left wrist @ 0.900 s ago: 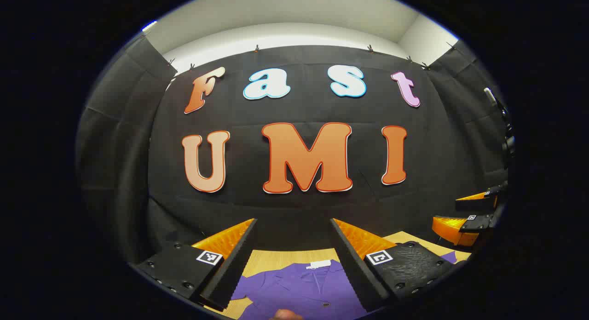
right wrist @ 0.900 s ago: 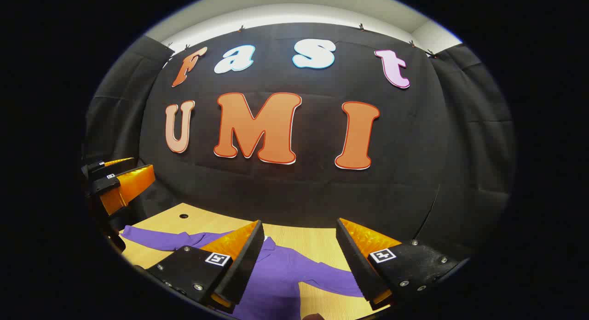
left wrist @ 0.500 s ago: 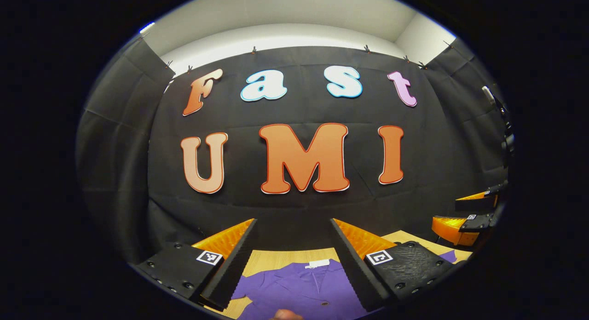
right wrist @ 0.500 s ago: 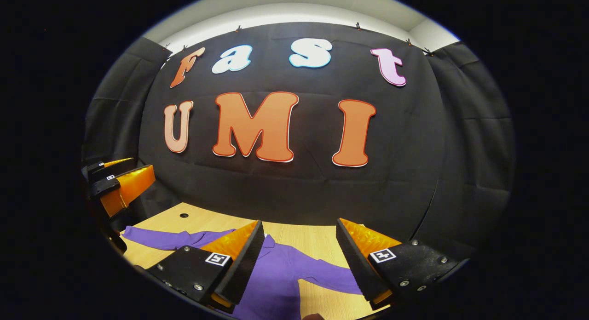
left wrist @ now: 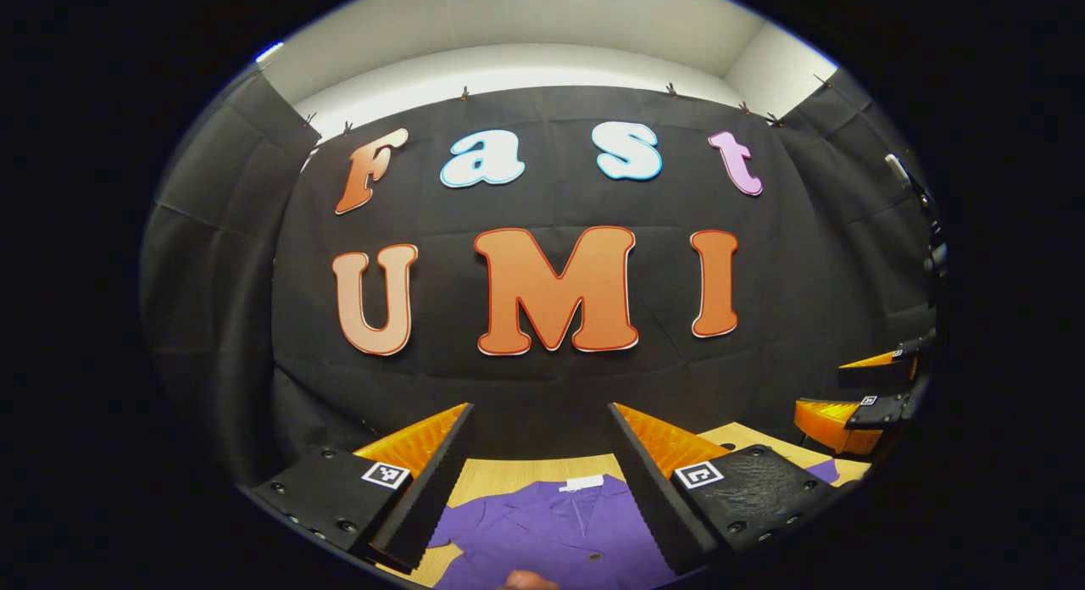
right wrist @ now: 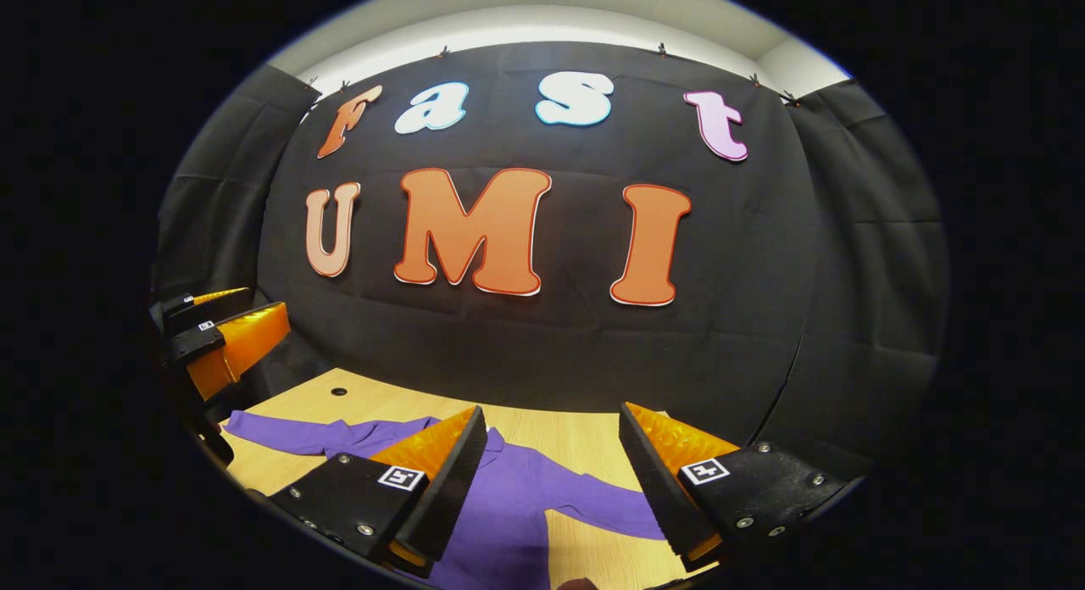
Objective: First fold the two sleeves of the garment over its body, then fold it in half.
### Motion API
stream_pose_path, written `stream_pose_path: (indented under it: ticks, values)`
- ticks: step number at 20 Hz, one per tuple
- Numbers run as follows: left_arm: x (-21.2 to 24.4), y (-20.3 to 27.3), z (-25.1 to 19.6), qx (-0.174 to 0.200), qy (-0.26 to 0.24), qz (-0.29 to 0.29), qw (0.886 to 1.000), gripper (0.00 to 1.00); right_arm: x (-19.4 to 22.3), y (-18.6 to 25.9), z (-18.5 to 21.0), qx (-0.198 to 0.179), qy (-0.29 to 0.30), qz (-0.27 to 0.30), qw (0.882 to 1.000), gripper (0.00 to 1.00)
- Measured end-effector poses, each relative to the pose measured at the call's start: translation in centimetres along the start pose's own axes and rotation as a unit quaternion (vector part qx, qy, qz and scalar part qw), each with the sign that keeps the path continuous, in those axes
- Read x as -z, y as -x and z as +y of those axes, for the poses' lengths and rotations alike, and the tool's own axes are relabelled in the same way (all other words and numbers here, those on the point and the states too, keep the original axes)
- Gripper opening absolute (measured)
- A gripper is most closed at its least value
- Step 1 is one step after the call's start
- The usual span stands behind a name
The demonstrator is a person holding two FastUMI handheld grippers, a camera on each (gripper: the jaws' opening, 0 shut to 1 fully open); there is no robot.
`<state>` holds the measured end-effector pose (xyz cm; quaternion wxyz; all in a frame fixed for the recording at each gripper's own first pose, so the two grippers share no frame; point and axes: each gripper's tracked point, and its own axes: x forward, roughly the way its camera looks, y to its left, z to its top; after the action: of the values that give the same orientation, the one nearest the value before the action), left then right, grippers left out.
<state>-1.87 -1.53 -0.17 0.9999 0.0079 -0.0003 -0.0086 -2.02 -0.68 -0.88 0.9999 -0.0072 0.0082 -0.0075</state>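
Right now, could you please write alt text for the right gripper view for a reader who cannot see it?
A purple shirt lies spread flat on a wooden table, one sleeve stretched out to the left. The right gripper hovers above it, open and holding nothing. The left gripper hangs at the left edge, also open.

plain purple collared cloth garment (left wrist: pixel 559 531), small white neck label | light wood-grain tabletop (right wrist: pixel 585 442), pale yellow-tan | black booth cloth wall (right wrist: pixel 763 336), unpatterned | white ceiling strip above the cloth
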Motion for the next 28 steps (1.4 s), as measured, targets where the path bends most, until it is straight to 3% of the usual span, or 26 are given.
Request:
stream_pose_path:
  ticks: [6,12,16,20,23,28]
  values:
    - [-0.2,-0.1,0.4,-0.007,-0.007,0.001,1.0,0.96,3.1,-1.1,-3.0,0.029,-0.009,0.031,0.999,0.94]
    - [0.5,-0.1,1.4,-0.026,-0.016,0.014,0.999,0.97,8.7,-1.8,-11.4,0.106,-0.004,0.094,0.99,0.94]
    - [0.4,0.0,2.1,-0.047,-0.027,0.015,0.998,0.96,12.9,-2.6,-16.7,0.147,-0.024,0.153,0.977,0.94]
    - [0.6,0.1,2.7,-0.068,-0.041,0.021,0.997,0.97,18.4,-2.7,-20.2,0.173,-0.072,0.235,0.954,0.94]
    - [1.1,0.2,3.1,-0.085,-0.048,0.029,0.995,0.96,22.6,-3.1,-22.8,0.19,-0.105,0.298,0.93,0.94]
    - [2.3,0.5,3.1,-0.108,-0.058,0.05,0.991,0.96,28.6,-2.6,-25.1,0.184,-0.141,0.396,0.888,0.95]
